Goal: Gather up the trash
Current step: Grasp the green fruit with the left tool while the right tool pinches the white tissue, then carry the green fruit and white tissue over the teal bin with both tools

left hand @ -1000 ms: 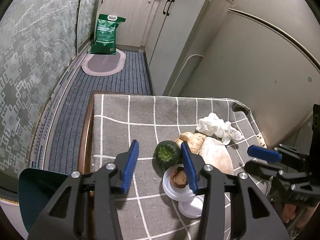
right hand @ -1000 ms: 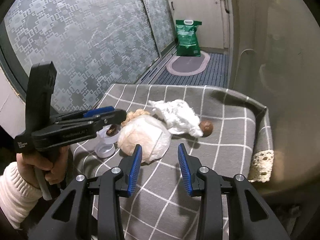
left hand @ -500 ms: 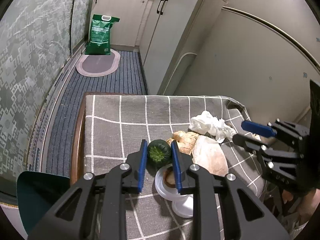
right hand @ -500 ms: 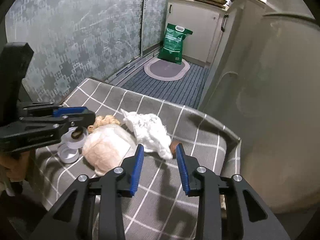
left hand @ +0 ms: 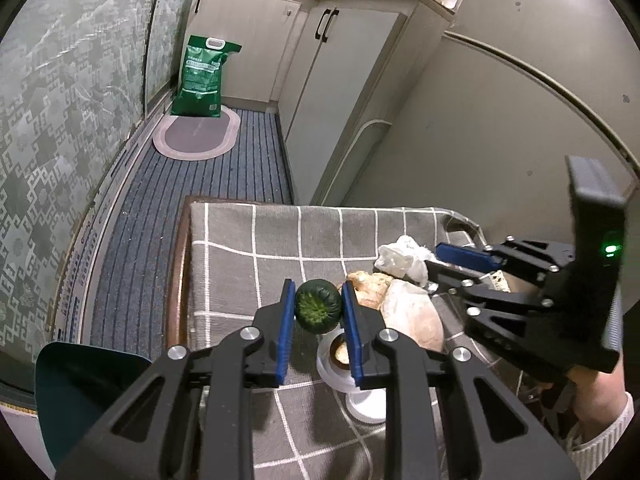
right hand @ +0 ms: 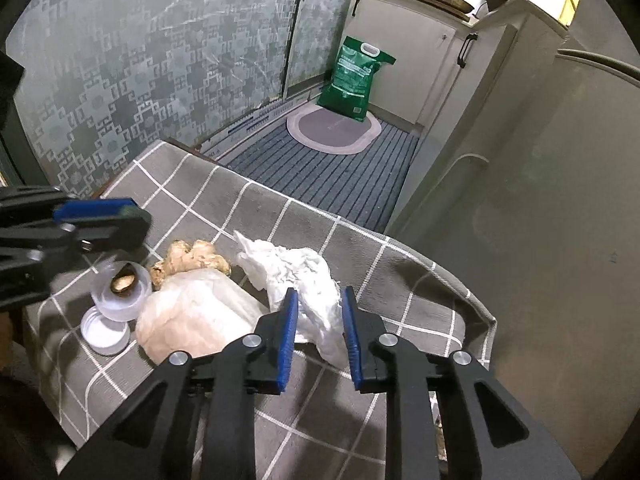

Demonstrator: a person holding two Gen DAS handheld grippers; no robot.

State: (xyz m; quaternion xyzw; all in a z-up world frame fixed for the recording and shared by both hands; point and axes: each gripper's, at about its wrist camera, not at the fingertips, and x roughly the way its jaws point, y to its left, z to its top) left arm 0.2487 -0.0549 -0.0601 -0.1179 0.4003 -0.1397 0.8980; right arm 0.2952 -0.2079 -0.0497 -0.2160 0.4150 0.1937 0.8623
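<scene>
On the grey checked tablecloth (left hand: 248, 248), my left gripper (left hand: 317, 287) is shut on a small dark green squash (left hand: 318, 308), one blue pad against each side. My right gripper (right hand: 320, 294) points down over a crumpled white tissue (right hand: 296, 268). Its jaws are closing with the tissue's near end between the pads, which do not visibly squeeze it. In the left wrist view the right gripper (left hand: 434, 260) reaches in from the right beside the tissue (left hand: 400, 258). The left gripper (right hand: 136, 224) shows at the left edge of the right wrist view.
A ginger root (right hand: 192, 258), a pale filled plastic bag (right hand: 196, 320), a clear cup holding a brown shell (right hand: 122, 284) and a white lid (right hand: 105, 330) lie between the grippers. A teal bin (left hand: 80, 380) sits by the table's left edge. A fridge wall (right hand: 540, 220) stands to the right.
My left jaws narrowed from wide apart onto the green squash. My right gripper swung toward the tissue, rolled, and its jaws drew closer around it.
</scene>
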